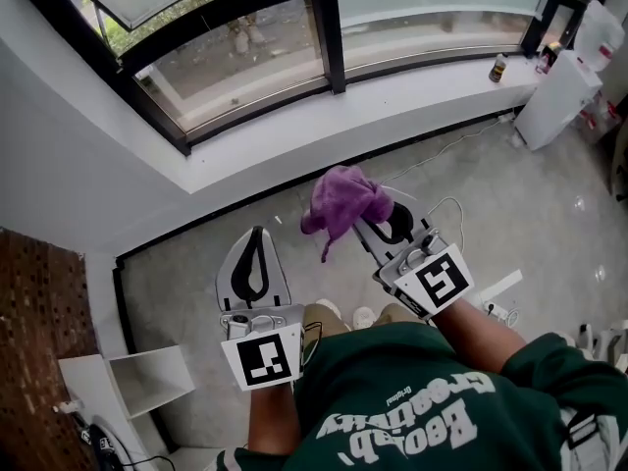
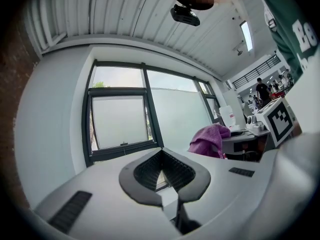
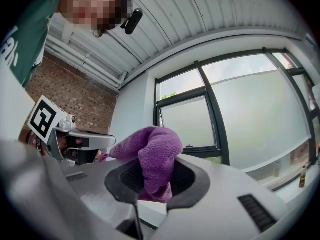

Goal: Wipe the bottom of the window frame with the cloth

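A purple cloth (image 1: 343,200) is bunched in my right gripper (image 1: 378,226), whose jaws are shut on it; in the right gripper view the purple cloth (image 3: 152,159) fills the gap between the dark pads. My left gripper (image 1: 255,255) hangs lower left with its jaws closed and nothing in them; in the left gripper view that gripper (image 2: 161,180) points at the window. The black window frame (image 1: 250,116) runs across the top above a white sill (image 1: 324,135). Both grippers hang over the floor, short of the sill.
A white appliance (image 1: 555,98) stands at the right end of the sill with a small bottle (image 1: 498,68) beside it. A cable (image 1: 446,207) and a power strip (image 1: 491,311) lie on the grey floor. A white shelf box (image 1: 137,381) sits lower left by a brick wall (image 1: 34,302).
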`<action>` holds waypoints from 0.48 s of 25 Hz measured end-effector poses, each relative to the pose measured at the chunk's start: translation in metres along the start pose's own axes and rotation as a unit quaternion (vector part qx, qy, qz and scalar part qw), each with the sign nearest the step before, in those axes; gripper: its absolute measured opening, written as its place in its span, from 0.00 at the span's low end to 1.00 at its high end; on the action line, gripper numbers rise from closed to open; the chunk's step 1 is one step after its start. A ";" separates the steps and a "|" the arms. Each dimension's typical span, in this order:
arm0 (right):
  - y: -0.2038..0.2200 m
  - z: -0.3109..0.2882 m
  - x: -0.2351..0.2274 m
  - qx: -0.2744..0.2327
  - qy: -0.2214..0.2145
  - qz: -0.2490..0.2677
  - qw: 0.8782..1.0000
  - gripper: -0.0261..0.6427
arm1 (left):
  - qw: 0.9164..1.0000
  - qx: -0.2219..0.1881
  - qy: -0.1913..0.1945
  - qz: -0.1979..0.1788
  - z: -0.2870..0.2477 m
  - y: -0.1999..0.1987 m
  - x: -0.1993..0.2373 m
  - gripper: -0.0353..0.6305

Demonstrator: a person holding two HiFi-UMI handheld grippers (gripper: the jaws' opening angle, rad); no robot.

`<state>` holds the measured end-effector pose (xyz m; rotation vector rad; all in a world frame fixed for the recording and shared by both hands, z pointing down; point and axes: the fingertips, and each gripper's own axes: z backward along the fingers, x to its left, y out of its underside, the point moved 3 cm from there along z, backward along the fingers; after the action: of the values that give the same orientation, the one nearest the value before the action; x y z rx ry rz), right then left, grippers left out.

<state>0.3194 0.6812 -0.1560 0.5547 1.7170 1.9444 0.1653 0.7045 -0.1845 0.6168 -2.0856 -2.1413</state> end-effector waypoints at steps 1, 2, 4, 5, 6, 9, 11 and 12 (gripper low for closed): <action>0.000 -0.001 -0.002 0.001 0.000 -0.003 1.000 0.18 | 1.000 0.000 0.001 0.003 -0.003 0.000 0.000 0.06; 0.001 -0.002 -0.005 0.002 0.000 -0.006 1.000 0.18 | 1.000 -0.001 0.001 0.006 -0.006 -0.001 0.000 0.06; 0.004 -0.005 -0.010 0.002 0.001 -0.006 1.000 0.18 | 1.000 -0.003 -0.001 0.004 -0.012 0.000 0.000 0.06; 0.006 -0.008 -0.013 0.001 0.000 -0.005 1.000 0.18 | 1.000 -0.003 -0.002 0.002 -0.015 0.002 0.001 0.06; 0.008 -0.011 -0.014 -0.001 0.000 -0.006 1.000 0.18 | 1.000 -0.004 -0.002 0.000 -0.018 0.003 0.002 0.06; 0.018 -0.019 -0.020 -0.010 0.001 -0.007 1.000 0.18 | 1.000 -0.010 -0.001 0.001 -0.027 0.011 0.007 0.06; 0.026 -0.028 -0.023 -0.011 0.002 -0.006 1.000 0.18 | 1.000 -0.014 0.004 0.001 -0.036 0.018 0.010 0.06; 0.031 -0.034 -0.025 -0.010 0.003 -0.006 1.000 0.18 | 1.000 -0.015 0.007 0.001 -0.043 0.022 0.013 0.06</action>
<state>0.3162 0.6361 -0.1297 0.5313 1.6986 1.9542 0.1632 0.6584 -0.1651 0.6244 -2.0417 -2.1569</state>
